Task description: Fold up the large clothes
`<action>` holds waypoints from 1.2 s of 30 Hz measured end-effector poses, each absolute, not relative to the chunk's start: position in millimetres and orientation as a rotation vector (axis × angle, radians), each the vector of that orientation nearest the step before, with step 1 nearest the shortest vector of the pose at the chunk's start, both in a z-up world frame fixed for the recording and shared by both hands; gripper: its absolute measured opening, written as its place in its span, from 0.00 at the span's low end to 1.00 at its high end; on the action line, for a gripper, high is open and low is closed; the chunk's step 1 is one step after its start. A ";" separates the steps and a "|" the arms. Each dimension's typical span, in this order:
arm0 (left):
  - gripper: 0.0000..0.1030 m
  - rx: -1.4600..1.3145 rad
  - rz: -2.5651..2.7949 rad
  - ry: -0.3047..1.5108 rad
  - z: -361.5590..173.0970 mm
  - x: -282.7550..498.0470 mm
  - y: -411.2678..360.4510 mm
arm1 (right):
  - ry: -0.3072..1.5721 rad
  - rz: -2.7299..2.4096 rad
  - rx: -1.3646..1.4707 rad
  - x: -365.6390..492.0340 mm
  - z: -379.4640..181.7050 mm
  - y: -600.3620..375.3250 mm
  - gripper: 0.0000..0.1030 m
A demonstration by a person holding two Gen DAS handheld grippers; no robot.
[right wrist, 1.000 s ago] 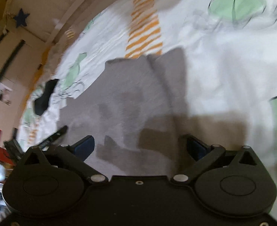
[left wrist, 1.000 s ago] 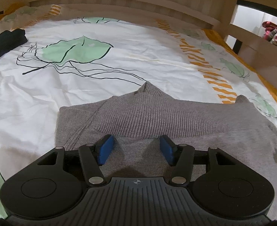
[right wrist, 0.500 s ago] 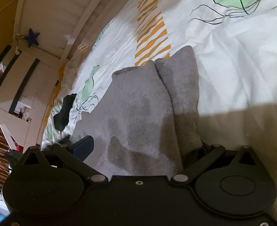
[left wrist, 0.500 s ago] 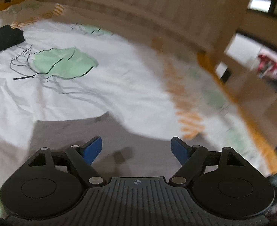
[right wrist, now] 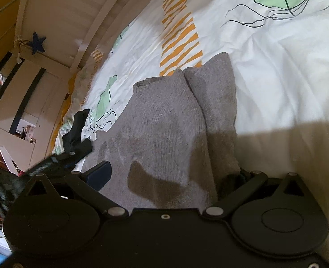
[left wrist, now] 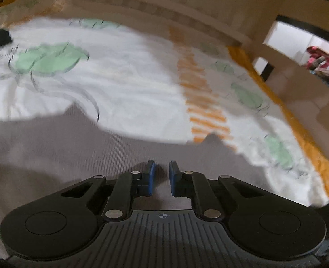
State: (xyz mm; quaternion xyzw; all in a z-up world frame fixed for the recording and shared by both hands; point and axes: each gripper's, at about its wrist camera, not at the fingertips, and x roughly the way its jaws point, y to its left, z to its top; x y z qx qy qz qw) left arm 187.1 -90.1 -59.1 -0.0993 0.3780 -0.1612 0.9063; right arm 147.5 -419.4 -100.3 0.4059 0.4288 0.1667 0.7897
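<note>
L wrist: L gripper (left wrist: 160, 177) closing, nothing between | grey sweater (left wrist: 75, 147) on bed

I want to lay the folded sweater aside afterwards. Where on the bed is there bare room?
Bare bedspread lies beyond the grey sweater, between the green leaf print and the orange striped band. In the right wrist view, more white cover lies right of the sweater. The far corner is taken by a dark garment; the near edge is crowded by both grippers.
</note>
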 end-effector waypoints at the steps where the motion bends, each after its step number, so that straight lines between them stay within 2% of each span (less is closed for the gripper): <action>1: 0.13 -0.199 -0.319 0.792 -68.8 186.2 -90.4 | 0.923 0.360 0.876 147.7 -100.5 -419.5 1.00; 4: 0.10 -0.175 -0.307 0.754 -82.0 178.4 -89.0 | 0.923 0.362 0.882 147.6 -101.3 -420.0 1.00; 10: 0.10 -0.182 -0.299 0.785 -67.6 172.3 -85.0 | 0.923 0.370 0.896 149.1 -103.5 -422.2 1.00; 22: 0.10 -0.214 -0.310 0.828 -67.0 107.4 -63.8 | 0.914 0.374 0.890 147.0 -103.1 -421.3 1.00; 31: 0.10 -0.229 -0.352 0.840 -81.1 113.6 -58.2 | 0.920 0.413 0.846 146.2 -100.8 -417.5 0.99; 32: 0.10 -0.235 -0.358 0.838 -82.6 112.6 -57.0 | 0.928 0.425 0.826 146.0 -99.7 -415.2 0.96; 33: 0.10 -0.242 -0.364 0.836 -84.0 112.3 -55.3 | 0.938 0.431 0.797 145.5 -97.7 -411.6 0.76; 34: 0.10 -0.247 -0.369 0.833 -84.8 112.6 -54.2 | 0.950 0.419 0.768 144.7 -96.6 -409.1 0.51; 35: 0.10 -0.248 -0.373 0.831 -85.7 112.3 -53.5 | 0.964 0.405 0.736 143.7 -96.0 -406.7 0.41; 36: 0.10 -0.251 -0.376 0.829 -85.9 110.9 -53.6 | 0.969 0.416 0.746 142.9 -96.7 -406.3 0.37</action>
